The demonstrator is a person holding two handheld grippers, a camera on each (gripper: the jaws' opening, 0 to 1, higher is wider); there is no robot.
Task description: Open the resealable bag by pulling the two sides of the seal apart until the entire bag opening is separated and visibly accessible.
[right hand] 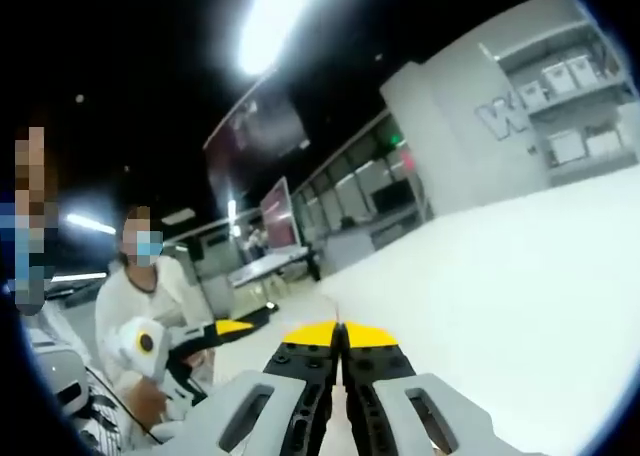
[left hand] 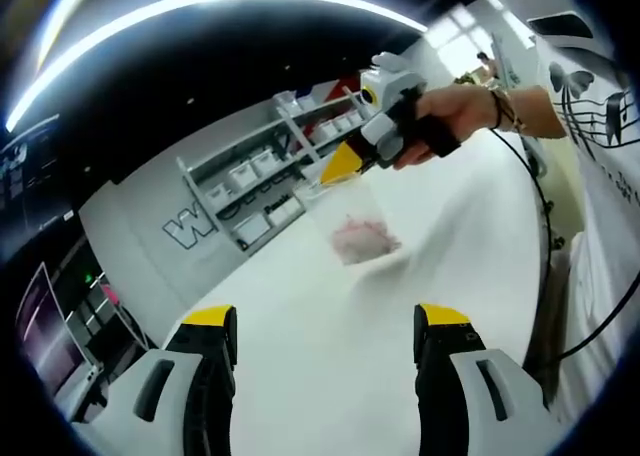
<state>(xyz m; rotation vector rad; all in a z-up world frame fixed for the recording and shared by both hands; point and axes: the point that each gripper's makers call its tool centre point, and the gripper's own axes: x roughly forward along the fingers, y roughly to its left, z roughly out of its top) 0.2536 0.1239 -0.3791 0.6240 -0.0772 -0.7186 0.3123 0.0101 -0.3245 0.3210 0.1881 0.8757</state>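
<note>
right gripper: fingers clamped on bag top edge | bag hangs over tabletop | left gripper: fingers apart, bag far ahead

Left claw, seen in the left gripper view: the two yellow-tipped jaws rise from the lower edge, standing wide apart with clear space between them. Right claw, same view, upper centre: carried aloft in the person's right hand, wrist extended from the right edge, its yellow tips pressed together and angled down and to the left. Right claw, right gripper view: both jaws meet along the midline, no gap visible between the yellow tips.
</note>
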